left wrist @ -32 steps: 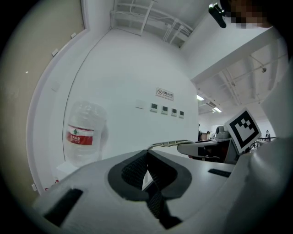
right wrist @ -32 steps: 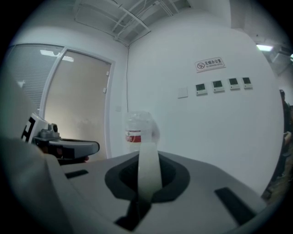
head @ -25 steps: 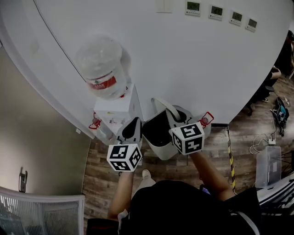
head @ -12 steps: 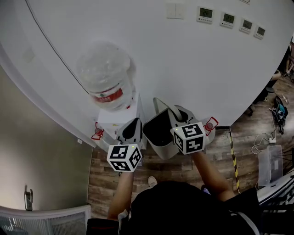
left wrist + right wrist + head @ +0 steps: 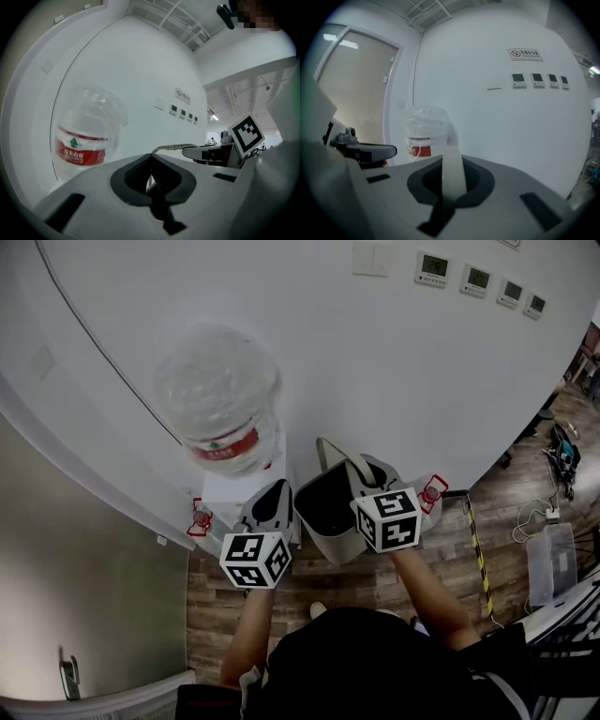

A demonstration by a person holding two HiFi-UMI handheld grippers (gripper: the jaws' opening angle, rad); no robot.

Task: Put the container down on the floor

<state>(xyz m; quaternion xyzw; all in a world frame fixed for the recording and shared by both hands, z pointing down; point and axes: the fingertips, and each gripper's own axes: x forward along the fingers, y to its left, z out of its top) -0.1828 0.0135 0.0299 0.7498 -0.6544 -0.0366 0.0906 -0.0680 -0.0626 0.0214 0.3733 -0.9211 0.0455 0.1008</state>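
Observation:
A grey container [image 5: 328,512] with a dark inside hangs above the wooden floor [image 5: 375,573], in front of the white wall. Its pale handle [image 5: 339,457] arches up, and my right gripper [image 5: 370,474] is shut on it. In the right gripper view the handle strap [image 5: 453,168] runs up between the closed jaws of my right gripper [image 5: 451,185]. My left gripper [image 5: 273,495] is just left of the container, shut with nothing in it. In the left gripper view my left gripper [image 5: 151,176] has its pads together, with the handle [image 5: 173,147] beyond them.
A water dispenser [image 5: 230,491] with a large clear bottle [image 5: 220,395], red label, stands against the wall just left of my left gripper. A yellow-black striped strip [image 5: 473,554] and cables [image 5: 530,521] lie on the floor to the right. Wall panels [image 5: 478,277] hang above.
The head view has shifted slightly, so the wall and bottle sit lower in the frame. Both grippers and the container keep nearly the same places. The grip on the handle is unchanged.

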